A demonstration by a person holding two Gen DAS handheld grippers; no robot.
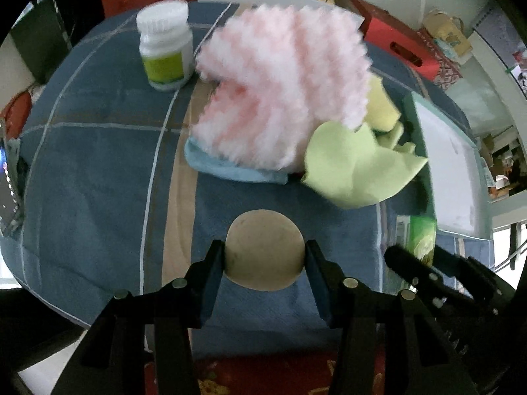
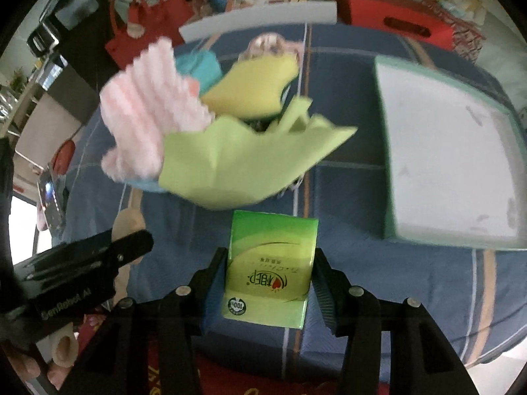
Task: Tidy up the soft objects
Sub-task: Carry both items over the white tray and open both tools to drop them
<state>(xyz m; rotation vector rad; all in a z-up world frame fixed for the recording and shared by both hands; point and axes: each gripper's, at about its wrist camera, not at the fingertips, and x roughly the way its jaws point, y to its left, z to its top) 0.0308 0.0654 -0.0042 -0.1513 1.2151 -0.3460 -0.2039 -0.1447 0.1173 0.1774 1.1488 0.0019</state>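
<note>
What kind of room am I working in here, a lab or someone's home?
Most likely a lived-in home, not a lab: the work surface wears a blue plaid cloth, a red handbag sits behind it, and red boxes and packages crowd the edges.

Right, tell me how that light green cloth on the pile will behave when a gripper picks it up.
The light green cloth lies crumpled with loose, pointed corners, so it will probably be floppy and drape from one pinch point. It looks thin, so likely light. Part of it rests against the pink fluffy cloth and the yellow cloth, so lifting it may tug those along.
</note>
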